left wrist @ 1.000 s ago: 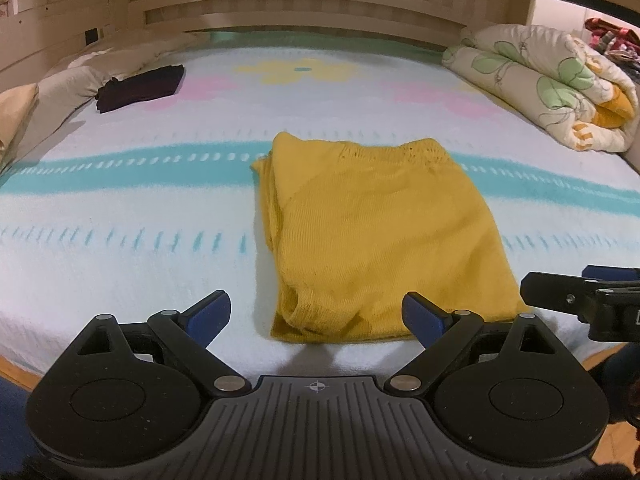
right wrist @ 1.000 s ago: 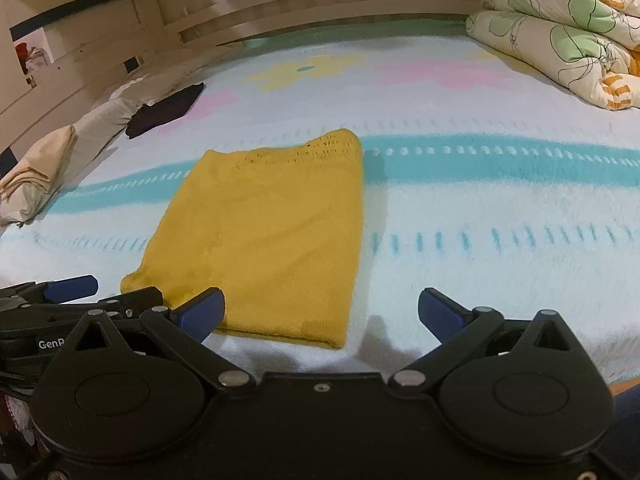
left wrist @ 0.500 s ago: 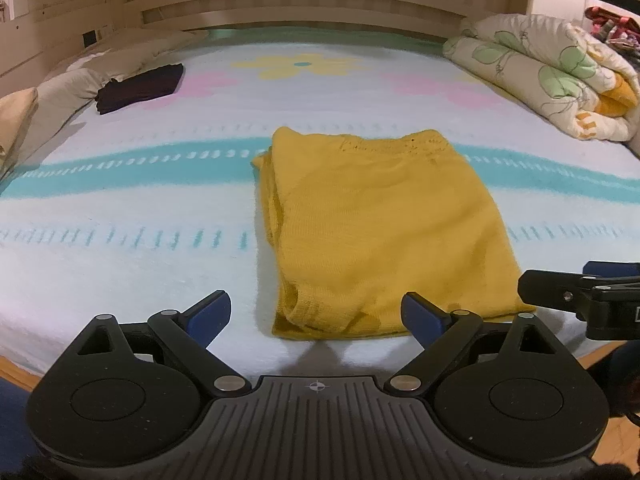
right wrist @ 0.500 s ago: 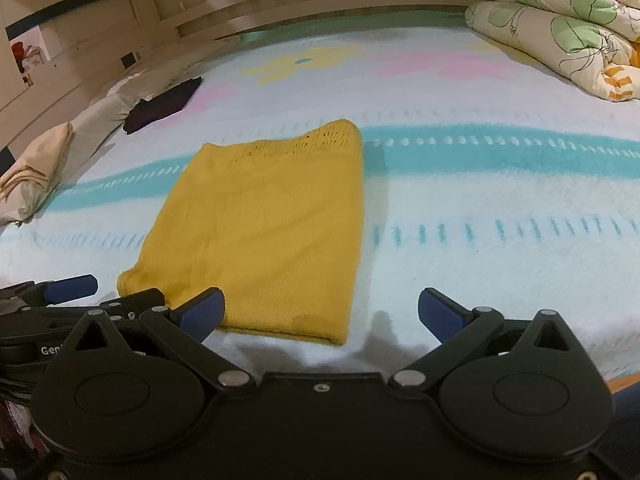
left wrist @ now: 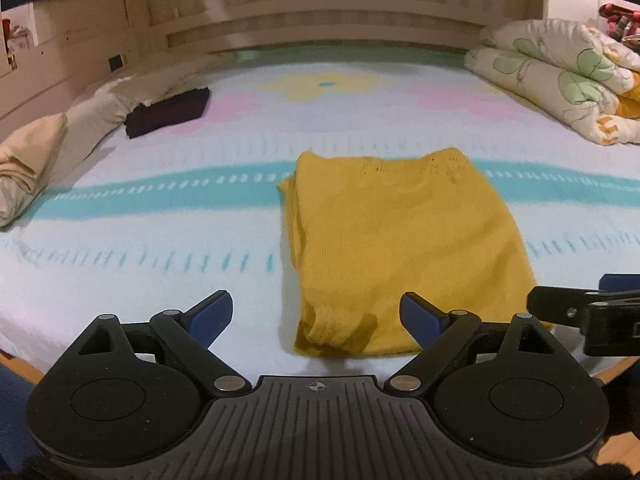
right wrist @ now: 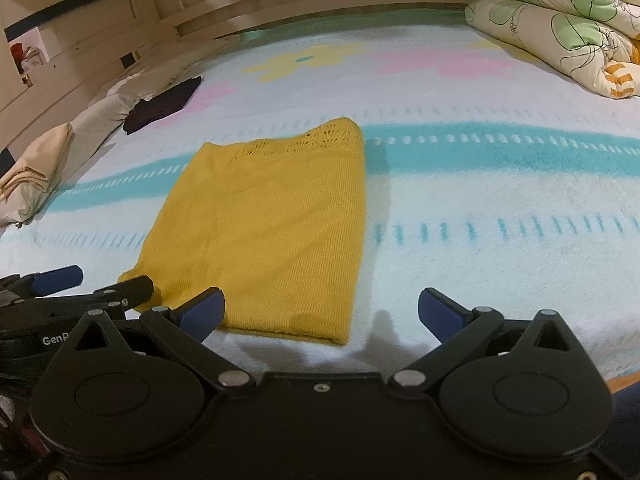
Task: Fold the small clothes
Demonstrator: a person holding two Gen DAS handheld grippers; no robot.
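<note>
A yellow knitted garment (left wrist: 400, 240) lies folded into a long rectangle on the bed, its near edge close to the bed's front edge. It also shows in the right wrist view (right wrist: 272, 224). My left gripper (left wrist: 316, 314) is open and empty, just before the garment's near left corner. My right gripper (right wrist: 320, 312) is open and empty, just before the garment's near right corner. Each gripper shows at the edge of the other's view.
The bed cover (left wrist: 160, 240) is white with teal stripes and flower shapes. A dark folded garment (left wrist: 168, 114) and beige pillows (left wrist: 28, 160) lie at the left. A rolled floral quilt (left wrist: 560, 76) lies at the back right. The wooden headboard (left wrist: 320, 24) stands behind.
Both grippers have tilted up and drawn back slightly, so more of the headboard shows. The garment has not moved. Both grippers stay open.
</note>
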